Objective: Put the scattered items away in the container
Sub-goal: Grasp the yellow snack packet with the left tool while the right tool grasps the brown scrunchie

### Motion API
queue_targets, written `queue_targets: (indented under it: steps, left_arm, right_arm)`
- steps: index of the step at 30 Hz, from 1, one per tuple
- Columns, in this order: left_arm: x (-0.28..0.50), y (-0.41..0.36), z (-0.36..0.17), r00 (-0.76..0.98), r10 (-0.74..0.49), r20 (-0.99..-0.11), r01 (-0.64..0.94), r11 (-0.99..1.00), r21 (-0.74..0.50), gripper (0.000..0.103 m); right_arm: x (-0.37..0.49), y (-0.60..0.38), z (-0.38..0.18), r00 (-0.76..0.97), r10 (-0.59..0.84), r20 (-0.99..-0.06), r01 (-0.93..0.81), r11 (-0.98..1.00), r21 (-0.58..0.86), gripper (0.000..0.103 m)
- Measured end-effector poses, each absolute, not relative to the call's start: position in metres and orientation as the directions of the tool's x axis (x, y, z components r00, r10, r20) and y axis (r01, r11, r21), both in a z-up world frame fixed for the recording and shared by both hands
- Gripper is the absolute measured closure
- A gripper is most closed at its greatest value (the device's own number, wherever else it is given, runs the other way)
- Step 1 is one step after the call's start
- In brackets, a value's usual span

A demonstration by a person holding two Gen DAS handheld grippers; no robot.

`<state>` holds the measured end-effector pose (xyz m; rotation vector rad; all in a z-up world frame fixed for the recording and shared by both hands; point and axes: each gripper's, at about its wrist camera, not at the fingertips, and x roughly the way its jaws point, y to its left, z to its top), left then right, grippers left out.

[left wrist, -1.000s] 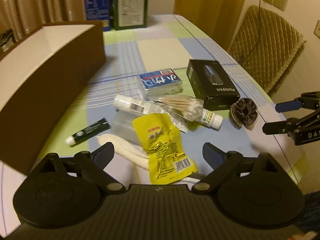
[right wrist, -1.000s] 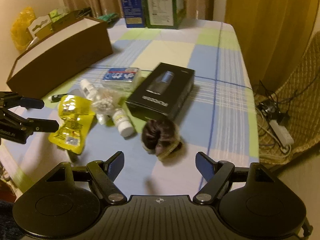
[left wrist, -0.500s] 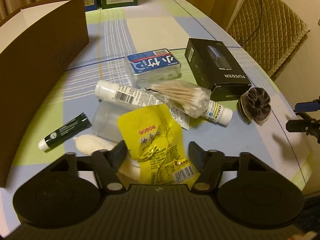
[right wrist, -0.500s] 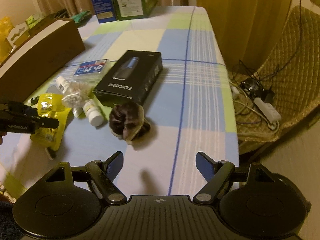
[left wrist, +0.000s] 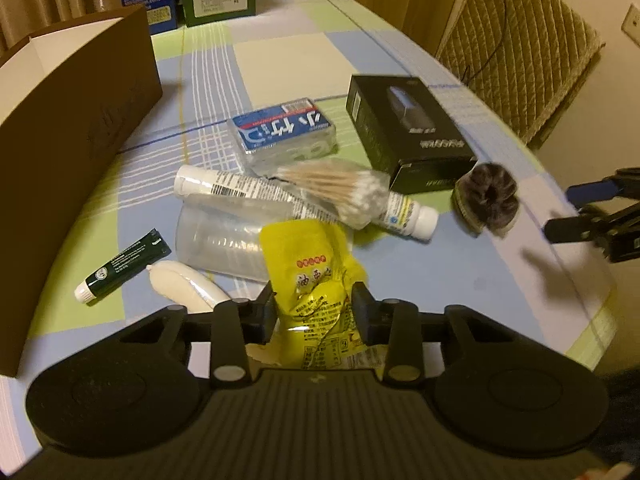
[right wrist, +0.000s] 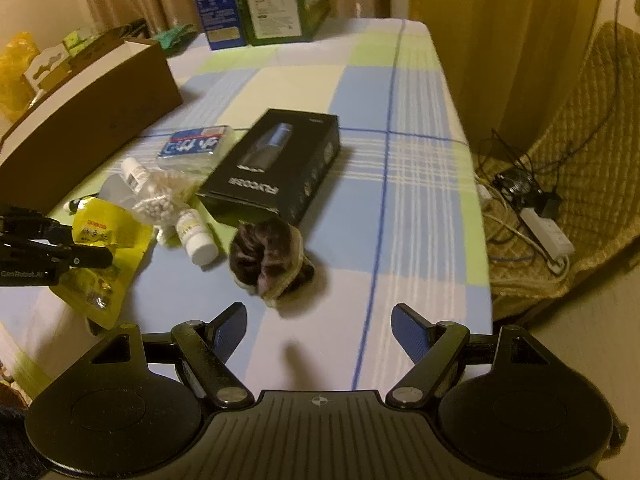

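The left gripper hides the lower end of the yellow packet, its fingers pinched onto it. The right gripper hangs wide open, holding nothing, above bare cloth beside the scrunchie near the table edge. Farther left stands the brown box.

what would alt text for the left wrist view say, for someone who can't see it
The left gripper has its jaws shut on a crumpled yellow packet among items scattered on a checked tablecloth. Beyond lie a green tube, cotton swabs, a black box and a dark scrunchie; a brown box stands left.
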<state>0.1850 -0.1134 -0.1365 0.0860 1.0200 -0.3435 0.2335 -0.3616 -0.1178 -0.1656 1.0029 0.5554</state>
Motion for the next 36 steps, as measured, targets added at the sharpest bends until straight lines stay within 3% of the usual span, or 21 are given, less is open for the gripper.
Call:
queue_targets:
  steps: [5, 14, 28, 32, 36]
  left_arm:
    - [0.182, -0.110, -0.127, 0.490, -0.229, -0.841, 0.301, 0.950, -0.083, 0.079]
    - [0.178, -0.131, -0.131, 0.476, -0.153, -0.866, 0.266, 0.964, -0.024, 0.075]
    - [0.176, -0.147, -0.127, 0.517, -0.099, -0.850, 0.199, 0.980, 0.006, 0.083]
    - [0.175, -0.147, -0.127, 0.518, -0.079, -0.851, 0.169, 0.986, 0.012, 0.083]
    - [0.172, -0.145, -0.124, 0.525, -0.062, -0.849, 0.136, 0.991, 0.012, 0.083]
  right_arm:
    - [0.239, -0.349, -0.120, 0.398, 0.391, -0.830, -0.565, 0.817, 0.115, 0.026]
    - [0.249, -0.342, -0.126, 0.371, 0.419, -0.829, -0.616, 0.779, 0.118, 0.026]
    - [0.260, -0.332, -0.135, 0.345, 0.464, -0.816, -0.699, 0.708, 0.107, 0.027]
    - [0.266, -0.323, -0.145, 0.331, 0.464, -0.821, -0.726, 0.681, 0.092, 0.043]
    - [0.266, -0.320, -0.152, 0.302, 0.454, -0.838, -0.745, 0.661, 0.089, 0.076]
